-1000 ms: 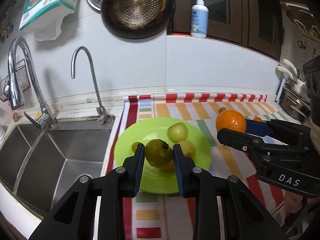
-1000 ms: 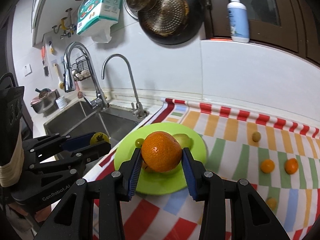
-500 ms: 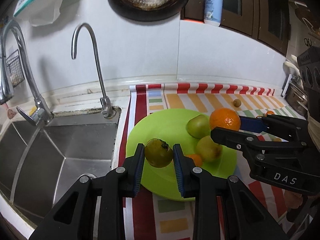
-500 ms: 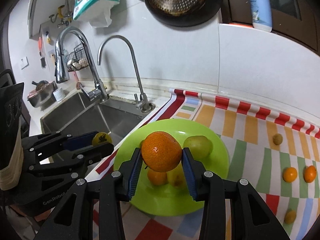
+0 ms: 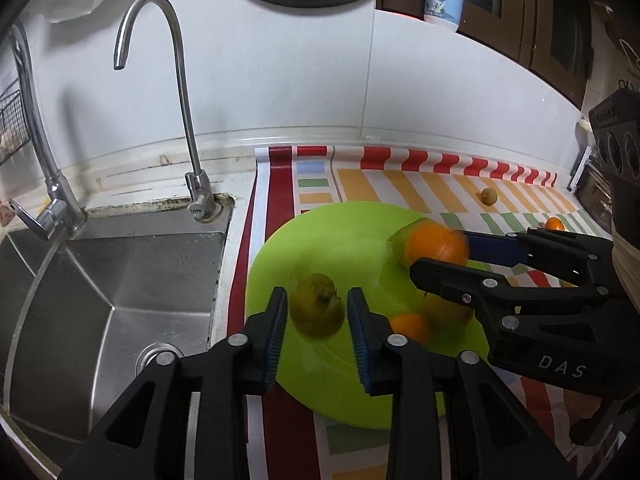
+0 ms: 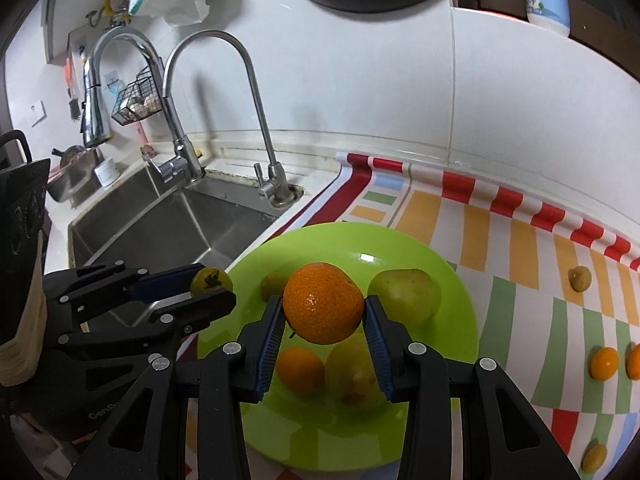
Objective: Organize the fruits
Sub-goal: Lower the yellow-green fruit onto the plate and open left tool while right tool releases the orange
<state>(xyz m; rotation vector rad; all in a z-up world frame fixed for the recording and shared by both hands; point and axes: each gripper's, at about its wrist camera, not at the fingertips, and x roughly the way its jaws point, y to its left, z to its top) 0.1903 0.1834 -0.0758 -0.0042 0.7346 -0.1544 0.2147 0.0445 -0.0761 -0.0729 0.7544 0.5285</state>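
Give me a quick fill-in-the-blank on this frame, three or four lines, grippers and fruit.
1. The right gripper is shut on an ____.
2. Both grippers are above a ____ plate.
3. Left of the plate lies a steel ____.
4. The left gripper holds a fruit that is ____ in colour.

Missing words: orange; green; sink; olive-green

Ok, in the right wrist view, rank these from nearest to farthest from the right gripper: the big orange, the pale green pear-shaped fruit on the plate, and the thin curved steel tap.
1. Big orange: clamped between the right gripper fingers.
2. Pale green pear-shaped fruit: just right of it, on the lime green plate.
3. Thin curved steel tap: far back left, by the sink.
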